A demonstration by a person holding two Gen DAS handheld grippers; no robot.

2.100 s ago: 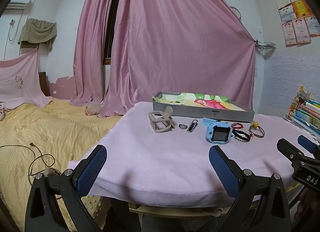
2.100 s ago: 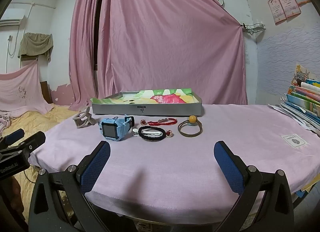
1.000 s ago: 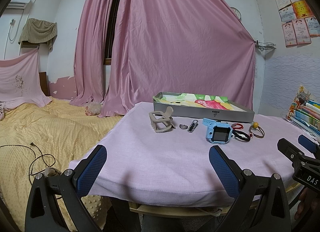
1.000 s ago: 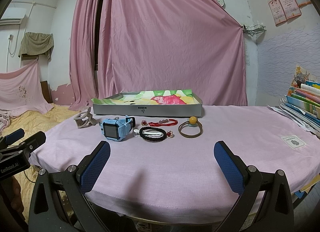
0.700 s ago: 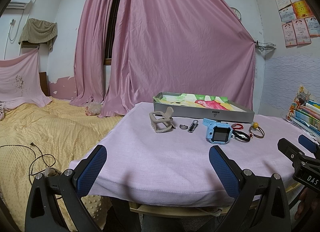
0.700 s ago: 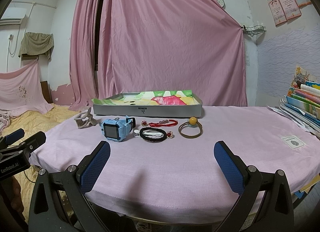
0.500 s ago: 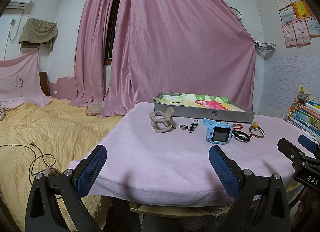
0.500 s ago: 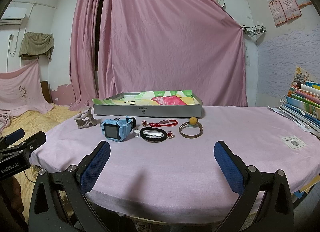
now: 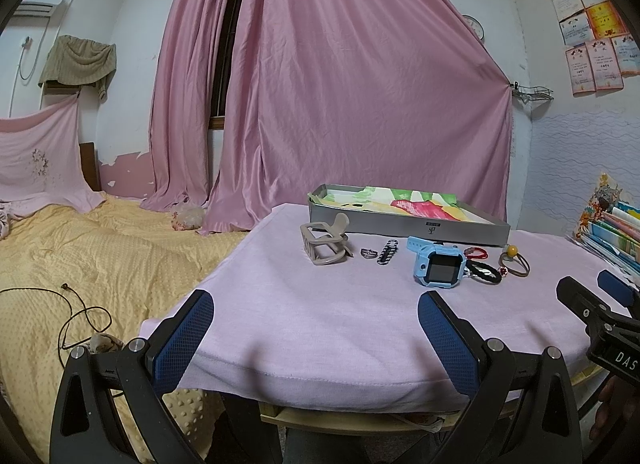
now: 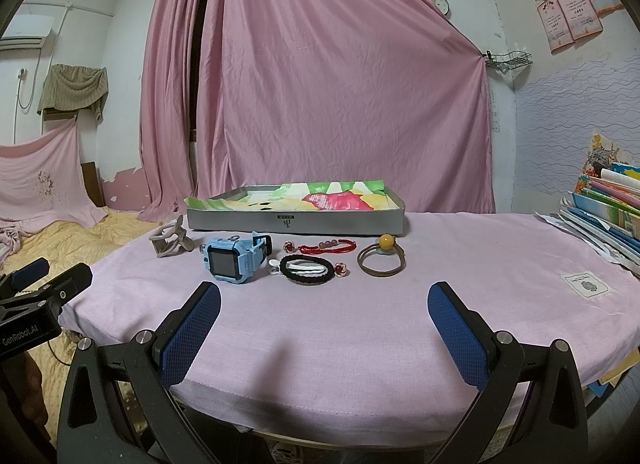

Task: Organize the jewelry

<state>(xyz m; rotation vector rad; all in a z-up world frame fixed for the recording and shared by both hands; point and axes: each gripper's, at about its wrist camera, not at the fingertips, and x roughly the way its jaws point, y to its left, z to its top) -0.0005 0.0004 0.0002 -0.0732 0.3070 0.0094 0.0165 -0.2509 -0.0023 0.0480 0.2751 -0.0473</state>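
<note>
I hold my left gripper [image 9: 316, 338] at the near edge of the round table with the pink cloth [image 9: 320, 316], and its two blue padded fingers [image 9: 182, 338] are wide apart with nothing between them. My right gripper [image 10: 326, 334] hangs at the near edge too, and its blue fingers [image 10: 456, 334] are wide apart and hold nothing as well. All the jewelry lies in a row near the far edge of the table. The grey flat metal tray with the colourful paper inside [image 10: 296, 213] sits at the far edge, behind the row. From the left end I see the beige plastic hair claw clip [image 9: 326, 244], a small dark ring [image 9: 369, 252], a short black and white strip [image 9: 387, 252], and then the light blue square kids' watch [image 10: 236, 258]. Just to the right of the watch lies the black cord bracelet with red beads [image 10: 308, 270], and behind it the red string bracelet [image 10: 324, 248]. The brown hair tie with the yellow ball [image 10: 382, 260] is the last one on the right. A stack of colourful books [image 10: 604, 203] sits at the right edge.
</note>
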